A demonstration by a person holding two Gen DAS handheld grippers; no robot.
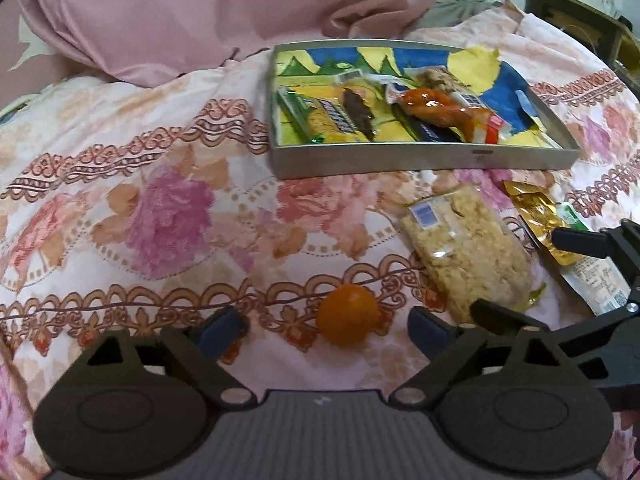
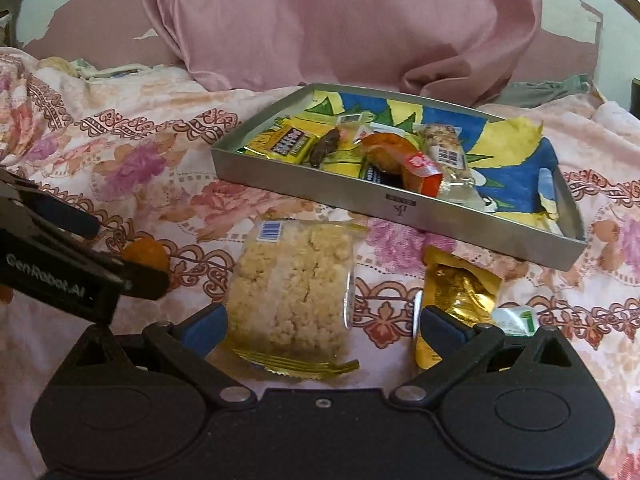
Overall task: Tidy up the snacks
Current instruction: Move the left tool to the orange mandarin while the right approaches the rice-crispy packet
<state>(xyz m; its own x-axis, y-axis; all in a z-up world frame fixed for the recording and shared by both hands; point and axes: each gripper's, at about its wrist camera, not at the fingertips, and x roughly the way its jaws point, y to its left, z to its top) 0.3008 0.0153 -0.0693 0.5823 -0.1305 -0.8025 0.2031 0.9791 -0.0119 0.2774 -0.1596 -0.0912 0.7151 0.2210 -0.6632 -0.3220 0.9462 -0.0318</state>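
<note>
Left tongs (image 1: 328,328) released astride an orange ball (image 1: 347,315), right tongs (image 2: 322,320) released astride a rice cake packet (image 2: 292,288), bed (image 1: 160,208), tray (image 1: 400,160) beyond.

Floral bedspread (image 1: 168,216) under tray (image 1: 400,162), snacks

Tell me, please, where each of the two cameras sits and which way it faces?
Left wrist: on the left claw, angled down at the orange ball between its open fingers; the right claw shows at the right edge.
Right wrist: on the right claw, angled down over the crumbly snack pack; the left claw shows at the left edge.
Shared: metal tray, snack pack, ball, gold packet.
</note>
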